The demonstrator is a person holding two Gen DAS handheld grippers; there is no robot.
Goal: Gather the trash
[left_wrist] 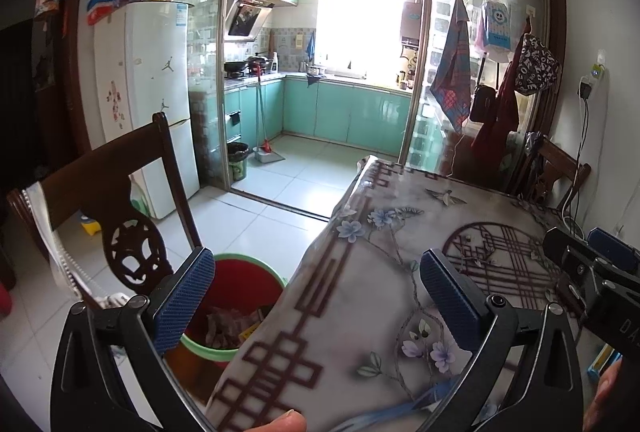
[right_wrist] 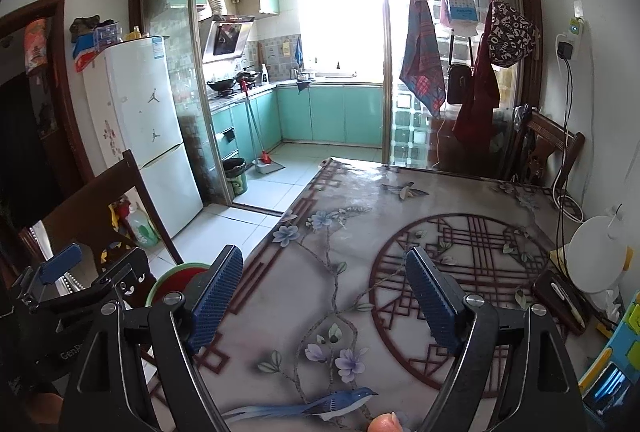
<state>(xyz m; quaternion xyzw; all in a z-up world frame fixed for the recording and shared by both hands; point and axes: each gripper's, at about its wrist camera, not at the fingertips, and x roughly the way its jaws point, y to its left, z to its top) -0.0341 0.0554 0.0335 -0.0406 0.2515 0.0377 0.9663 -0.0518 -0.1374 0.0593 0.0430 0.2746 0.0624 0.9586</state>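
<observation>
The left gripper (left_wrist: 316, 296) hung with its blue pads spread and empty over the edge of the floral-patterned tablecloth (left_wrist: 376, 296). The round red bin with a green rim (left_wrist: 240, 288), holding crumpled trash (left_wrist: 228, 328), sat on the floor at its seven o'clock. The right gripper (right_wrist: 326, 296) was likewise spread wide and empty above the table, the bin at its nine o'clock.

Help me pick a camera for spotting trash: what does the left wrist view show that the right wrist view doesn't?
Left only: inside of the bin, with scraps in it, beside the table edge.
Right only: the lamp, dark case and colourful items at the table's right side.
Both: the table, chair, fridge, kitchen, and both open, unloaded grippers: left, right.
</observation>
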